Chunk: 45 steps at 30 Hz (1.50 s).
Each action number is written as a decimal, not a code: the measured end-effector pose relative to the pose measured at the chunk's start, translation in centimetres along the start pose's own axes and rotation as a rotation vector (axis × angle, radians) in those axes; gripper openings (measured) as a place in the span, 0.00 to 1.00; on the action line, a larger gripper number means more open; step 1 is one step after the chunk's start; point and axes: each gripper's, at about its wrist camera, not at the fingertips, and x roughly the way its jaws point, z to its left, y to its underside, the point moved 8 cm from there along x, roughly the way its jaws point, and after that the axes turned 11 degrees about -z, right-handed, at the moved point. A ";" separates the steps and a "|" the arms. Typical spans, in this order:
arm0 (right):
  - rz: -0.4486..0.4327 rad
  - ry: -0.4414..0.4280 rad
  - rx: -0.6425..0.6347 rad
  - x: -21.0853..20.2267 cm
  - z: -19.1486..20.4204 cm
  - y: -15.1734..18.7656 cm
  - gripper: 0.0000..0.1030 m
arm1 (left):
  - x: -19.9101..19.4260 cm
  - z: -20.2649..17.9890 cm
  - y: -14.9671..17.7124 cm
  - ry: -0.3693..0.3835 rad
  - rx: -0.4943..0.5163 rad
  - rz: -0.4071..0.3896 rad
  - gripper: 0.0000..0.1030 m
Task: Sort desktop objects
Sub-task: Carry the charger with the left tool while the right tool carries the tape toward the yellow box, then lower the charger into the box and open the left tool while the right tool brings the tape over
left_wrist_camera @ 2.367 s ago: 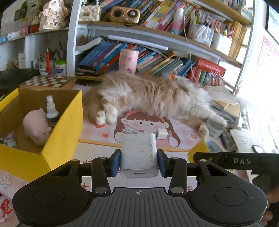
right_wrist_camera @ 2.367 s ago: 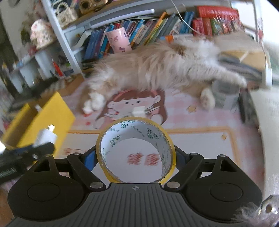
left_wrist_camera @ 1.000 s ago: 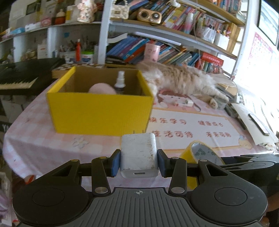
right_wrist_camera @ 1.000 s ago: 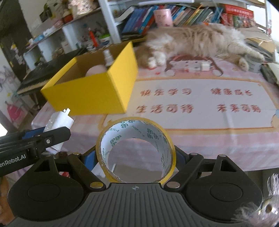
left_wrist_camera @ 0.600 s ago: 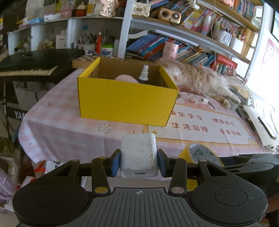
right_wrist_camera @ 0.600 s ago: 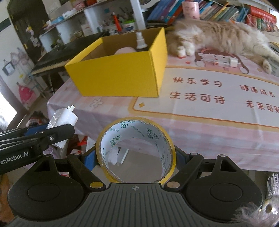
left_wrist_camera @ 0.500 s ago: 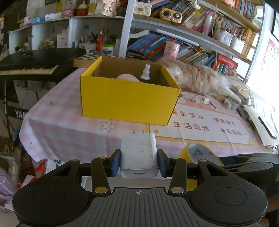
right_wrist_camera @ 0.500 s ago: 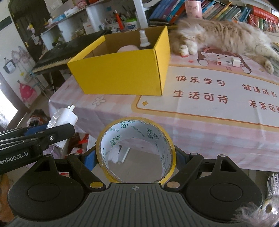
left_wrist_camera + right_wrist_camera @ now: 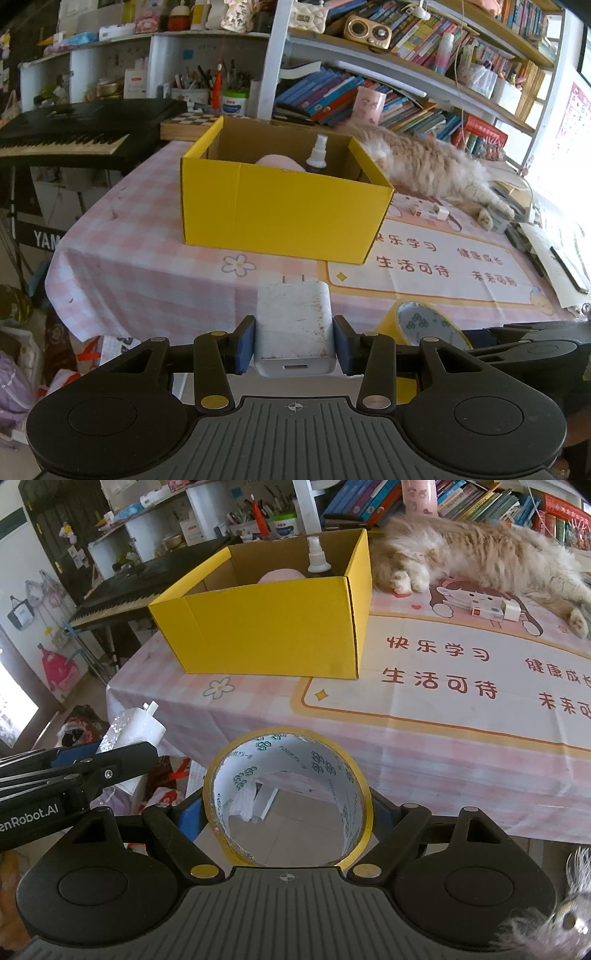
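Left tongs (image 9: 293, 341) are clasping the charger (image 9: 293, 325), right tongs (image 9: 288, 814) gripping the tape (image 9: 288, 797); I'm now hovering further back off the tabletop (image 9: 147, 266), so the box (image 9: 273, 210) is waiting ahead.

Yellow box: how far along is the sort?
Done: the spray bottle and a pink soft item sit in the yellow box. In hand: left gripper clamps the white charger, right gripper the tape roll. Left: both, plus the small adapter on the mat.
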 end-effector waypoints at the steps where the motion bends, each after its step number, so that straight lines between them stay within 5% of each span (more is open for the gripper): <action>1: 0.000 -0.001 0.000 0.0 0.0 0.0 0.81 | 0.0 0.1 0.0 -0.001 -0.002 -0.001 0.41; 16: -0.048 0.022 -0.163 -0.1 0.8 -1.7 0.81 | 1.8 0.0 -1.3 0.007 -0.050 -0.031 0.41; 31: -0.238 0.053 -0.228 1.7 -3.9 -12.8 0.81 | 8.9 -0.1 -11.8 -0.051 -0.043 -0.253 0.41; 45: -0.274 0.025 -0.227 4.9 -8.6 -18.7 0.81 | 19.3 0.0 -12.5 -0.144 0.081 -0.115 0.41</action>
